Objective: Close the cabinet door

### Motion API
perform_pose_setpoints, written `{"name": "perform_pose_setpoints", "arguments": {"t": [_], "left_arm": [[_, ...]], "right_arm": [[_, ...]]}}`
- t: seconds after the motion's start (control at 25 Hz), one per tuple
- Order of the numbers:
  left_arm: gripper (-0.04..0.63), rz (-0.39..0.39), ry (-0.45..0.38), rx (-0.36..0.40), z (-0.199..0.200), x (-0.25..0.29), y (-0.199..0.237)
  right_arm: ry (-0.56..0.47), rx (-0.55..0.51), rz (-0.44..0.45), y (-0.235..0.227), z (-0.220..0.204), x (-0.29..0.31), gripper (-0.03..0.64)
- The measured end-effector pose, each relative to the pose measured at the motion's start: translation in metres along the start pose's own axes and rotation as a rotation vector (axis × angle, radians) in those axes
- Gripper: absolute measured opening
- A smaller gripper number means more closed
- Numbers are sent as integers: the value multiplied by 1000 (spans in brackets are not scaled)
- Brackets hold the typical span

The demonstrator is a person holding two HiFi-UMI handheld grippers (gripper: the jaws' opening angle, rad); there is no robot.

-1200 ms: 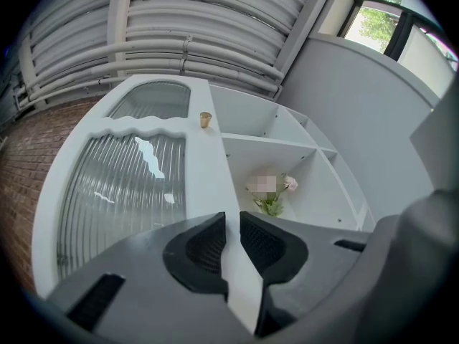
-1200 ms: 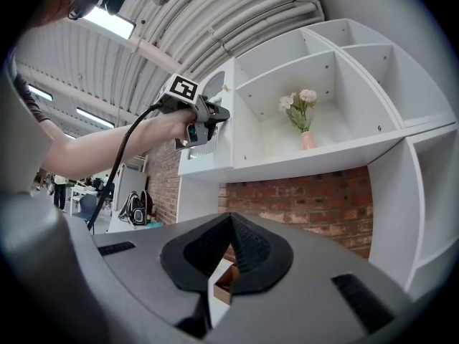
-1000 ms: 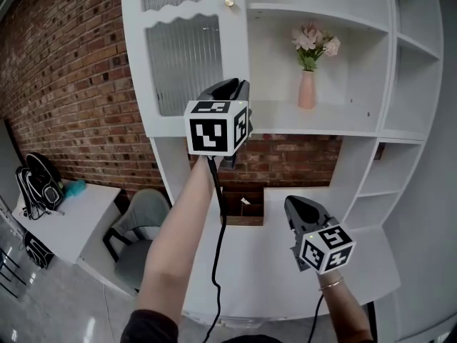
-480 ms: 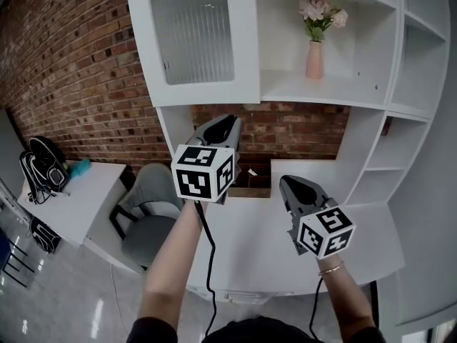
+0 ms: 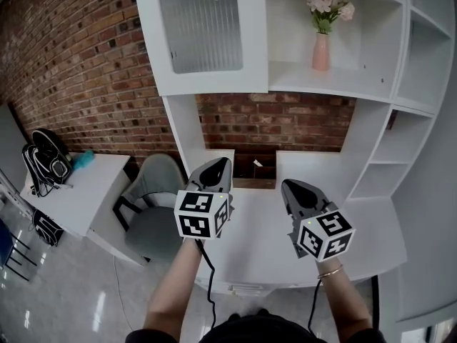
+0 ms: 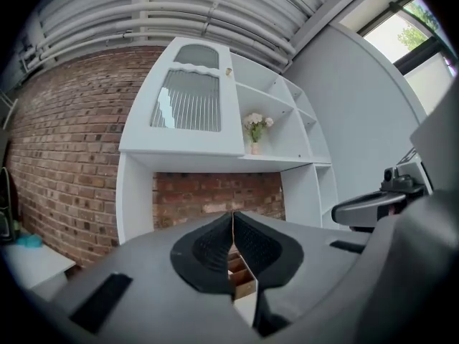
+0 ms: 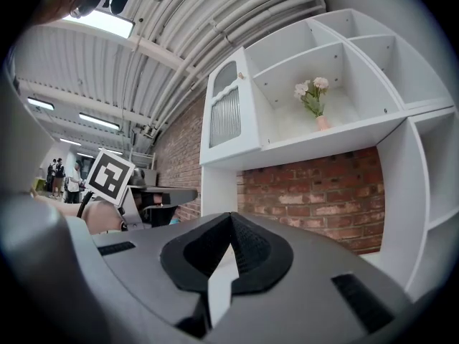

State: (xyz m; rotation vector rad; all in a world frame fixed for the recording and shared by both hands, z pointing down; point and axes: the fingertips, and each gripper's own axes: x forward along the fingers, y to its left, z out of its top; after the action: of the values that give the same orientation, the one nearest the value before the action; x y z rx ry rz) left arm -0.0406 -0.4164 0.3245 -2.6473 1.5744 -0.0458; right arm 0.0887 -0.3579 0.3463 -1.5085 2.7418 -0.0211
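Observation:
The white cabinet door [image 5: 207, 34], with a ribbed glass pane, sits flush with the front of the white shelf unit, high at the left. It also shows in the left gripper view as door [image 6: 188, 110] and in the right gripper view as door [image 7: 228, 113]. My left gripper [image 5: 218, 164] hangs well below the door over the white desk [image 5: 257, 245], jaws pressed together and empty. My right gripper [image 5: 294, 188] is beside it at about the same height, also shut on nothing. The closed tips show in each gripper's own view: left gripper [image 6: 232, 217], right gripper [image 7: 229, 221].
A pink vase of flowers [image 5: 321, 48] stands on the open shelf right of the door. A small wooden organiser [image 5: 255, 171] sits at the desk's back against the brick wall. A grey chair [image 5: 153, 206], a white side table [image 5: 71, 199] and a black backpack [image 5: 44, 166] are at the left.
My left gripper has dropped from just below the cabinet door down to desk height, beside the right gripper. The right gripper has barely moved. The head view has shifted, so the shelf unit looks farther off.

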Motion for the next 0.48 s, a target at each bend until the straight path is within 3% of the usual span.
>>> {"name": "perform_pose_setpoints", "arguments": {"t": [0.48], "left_arm": [[11, 39, 108, -32, -79, -49, -2]], "right_arm": [[63, 53, -5, 13, -43, -6, 0]]}}
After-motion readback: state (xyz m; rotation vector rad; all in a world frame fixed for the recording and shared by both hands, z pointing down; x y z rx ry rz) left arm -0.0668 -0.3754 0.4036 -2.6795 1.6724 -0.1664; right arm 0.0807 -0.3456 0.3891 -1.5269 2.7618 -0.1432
